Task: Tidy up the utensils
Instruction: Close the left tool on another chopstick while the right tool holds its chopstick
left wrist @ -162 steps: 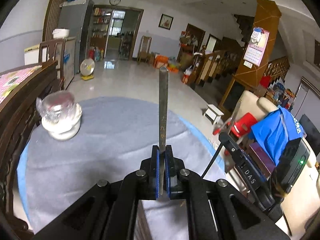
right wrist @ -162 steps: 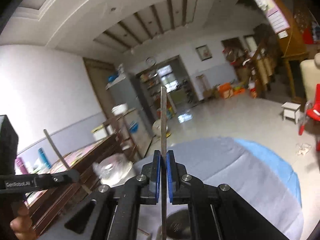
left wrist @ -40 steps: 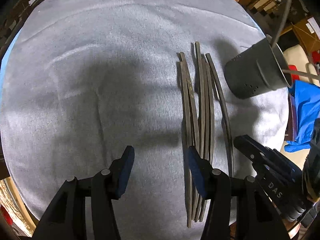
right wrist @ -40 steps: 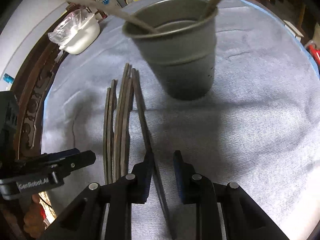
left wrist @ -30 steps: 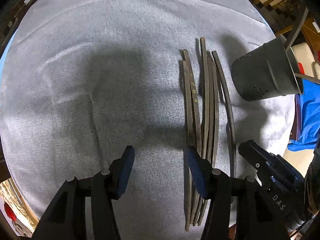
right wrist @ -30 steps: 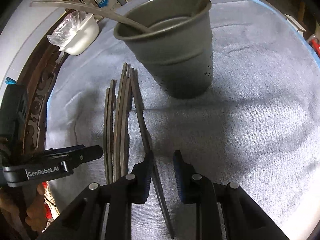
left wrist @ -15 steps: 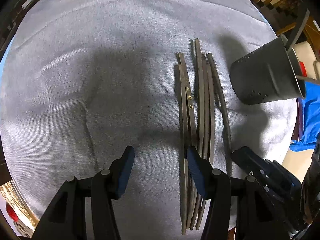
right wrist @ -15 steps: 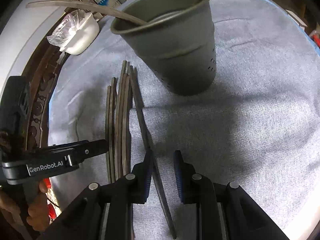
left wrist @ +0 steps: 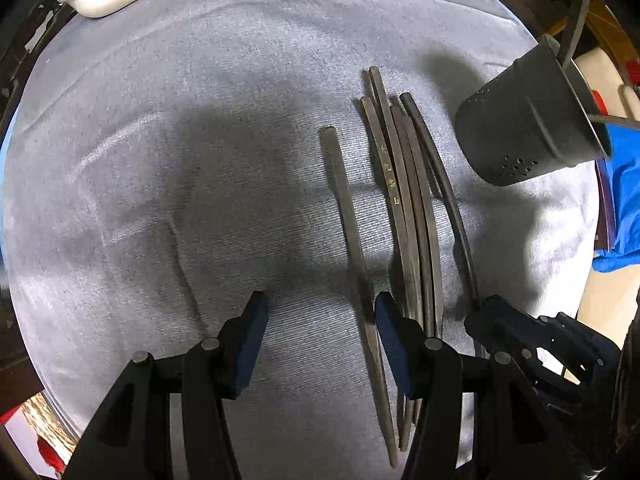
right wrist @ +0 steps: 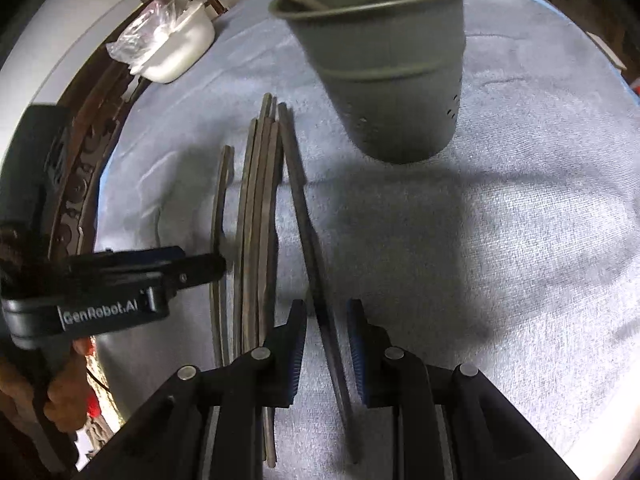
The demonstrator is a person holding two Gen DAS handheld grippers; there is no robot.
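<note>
A: The chopsticks (left wrist: 404,216) lie on the grey-clothed surface (left wrist: 160,160), most in a tight bundle, with one separated chopstick (left wrist: 344,216) just beside it on the left. The dark holder cup (right wrist: 384,64) stands near the far ends with two sticks leaning in it.

B: And the grippers?

A: The left gripper (left wrist: 318,332) points down with its jaws apart and the separated chopstick running just inside the right-hand pad, not pinched. The right gripper (right wrist: 326,332) has narrow jaws straddling the rightmost chopstick (right wrist: 308,224); a gap shows on both sides, so that one looks unclamped too.

B: What could go wrong?

A: The sticks are thin, tapered and lie flat, so closing jaws may skid one sideways or catch only its edge and drop it on the lift. The left pad sits close against the bundle and could drag a neighbour along. A stick gripped near one end may swing and knock the cup's rim.

B: Any change from half a second earlier?

A: Then the leftmost stick was snug against the bundle; now it lies clear of it, with cloth showing between. The right gripper straddles the same stick as before, and both pairs of jaws stand as they did.
</note>
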